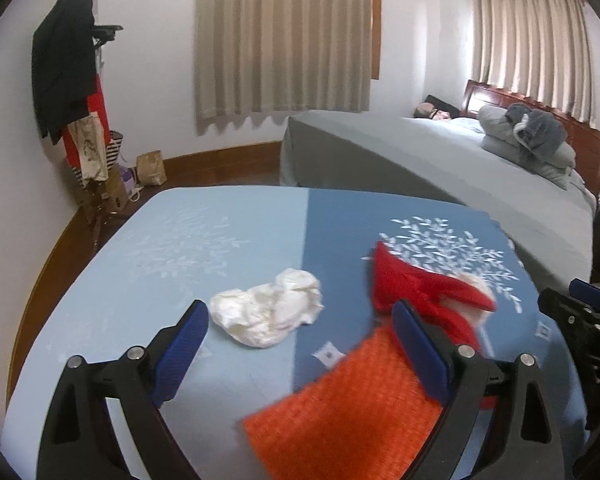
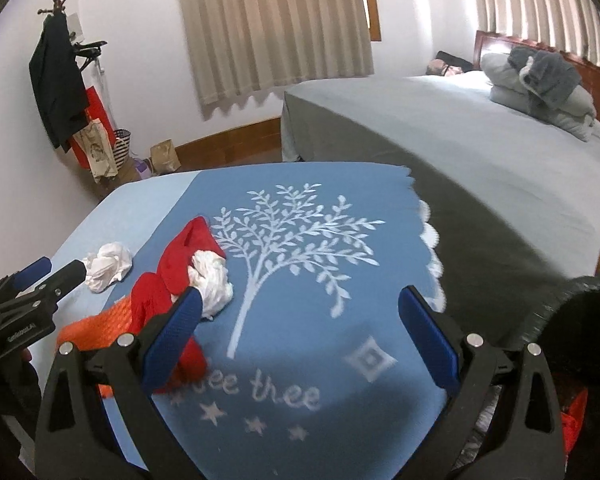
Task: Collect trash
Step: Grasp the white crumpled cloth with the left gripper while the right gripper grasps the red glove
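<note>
1. While both tools hang over the blue tablecloth, the left gripper has its blue-padded fingers spread wide, grasping nothing.
2. A crumpled white tissue lies on the cloth just ahead of that gap, close to the left pad and across the line where the pale half of the cloth meets the darker half.
3. To its right sits a red cloth, bunched up, with an orange woven cloth spread flat beside and under it; the gripper's right finger crosses in front of both.
4. A second white tissue wad rests against the red cloth's right edge, next to the printed white tree.
5. The right gripper is released too, fingers far apart above the tree trunk and the white lettering, holding nothing.
6. Its left finger lies just in front of that second wad; I cannot tell whether the two touch.
7. From the right camera, the left tool appears at the far left, its tip near the first tissue.
8. A dark bin with a ribbed rim stands at the right edge, beside the table.
9. Behind are a grey-covered bed with folded bedding, beige curtains, and a coat rack hung with clothes and bags in the left corner.
</note>
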### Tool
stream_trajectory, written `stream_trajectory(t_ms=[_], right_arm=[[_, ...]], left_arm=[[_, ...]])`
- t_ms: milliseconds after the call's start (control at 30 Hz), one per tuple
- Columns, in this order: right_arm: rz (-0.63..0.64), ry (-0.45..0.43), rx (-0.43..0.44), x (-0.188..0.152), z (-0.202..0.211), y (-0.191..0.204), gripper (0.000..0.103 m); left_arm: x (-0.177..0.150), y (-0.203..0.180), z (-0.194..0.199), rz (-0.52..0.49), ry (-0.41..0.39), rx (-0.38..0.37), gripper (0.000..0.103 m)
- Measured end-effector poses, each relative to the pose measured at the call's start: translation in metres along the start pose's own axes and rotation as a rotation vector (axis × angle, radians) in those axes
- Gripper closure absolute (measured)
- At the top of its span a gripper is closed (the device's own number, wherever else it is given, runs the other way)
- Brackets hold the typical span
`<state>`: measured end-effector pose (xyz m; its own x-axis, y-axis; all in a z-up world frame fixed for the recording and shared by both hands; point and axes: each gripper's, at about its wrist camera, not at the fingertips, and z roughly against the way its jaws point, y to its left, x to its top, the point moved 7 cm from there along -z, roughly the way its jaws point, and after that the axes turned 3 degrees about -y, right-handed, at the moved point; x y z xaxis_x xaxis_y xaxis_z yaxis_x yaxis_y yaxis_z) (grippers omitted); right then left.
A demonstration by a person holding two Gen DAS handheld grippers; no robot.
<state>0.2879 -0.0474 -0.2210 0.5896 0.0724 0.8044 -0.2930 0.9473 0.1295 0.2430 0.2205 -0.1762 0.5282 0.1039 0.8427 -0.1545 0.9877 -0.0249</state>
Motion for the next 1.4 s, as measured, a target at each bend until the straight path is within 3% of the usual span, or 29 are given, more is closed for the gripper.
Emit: stream_trajectory(t_ms=[533,833,933,1100,1300,1400], right_arm=[[0.059,0.057,0.089,0.007,-0.042,0.045,0.01],[0.025,0.027,0.078,0.01,-0.029,0.034,0.011],[0.021,0.026,0.072,0.008,-0.027,0.032,0.011],[0.028,0.026,0.073,0.006,-0.027,0.034,0.011],[0.053,0.01,0.088,0.01,-0.024,0.048,0.011],[0.06,-0.001,0.105,0.015,-0.021,0.055,0.011]], left_arm=[[-0.006,0.018,-0.039,0.021,0.104,0.015,0.012],[-0.013,0.02,-0.052,0.026,0.163,0.002,0.016],[-0.014,0.023,-0.057,0.041,0.188,0.004,0.025],[-0.014,0.033,-0.057,0.089,0.183,0.001,0.056],[-0.01,0.032,-0.048,0.084,0.143,-0.004,0.073],[-0.006,0.03,-0.043,0.067,0.125,-0.004,0.074]])
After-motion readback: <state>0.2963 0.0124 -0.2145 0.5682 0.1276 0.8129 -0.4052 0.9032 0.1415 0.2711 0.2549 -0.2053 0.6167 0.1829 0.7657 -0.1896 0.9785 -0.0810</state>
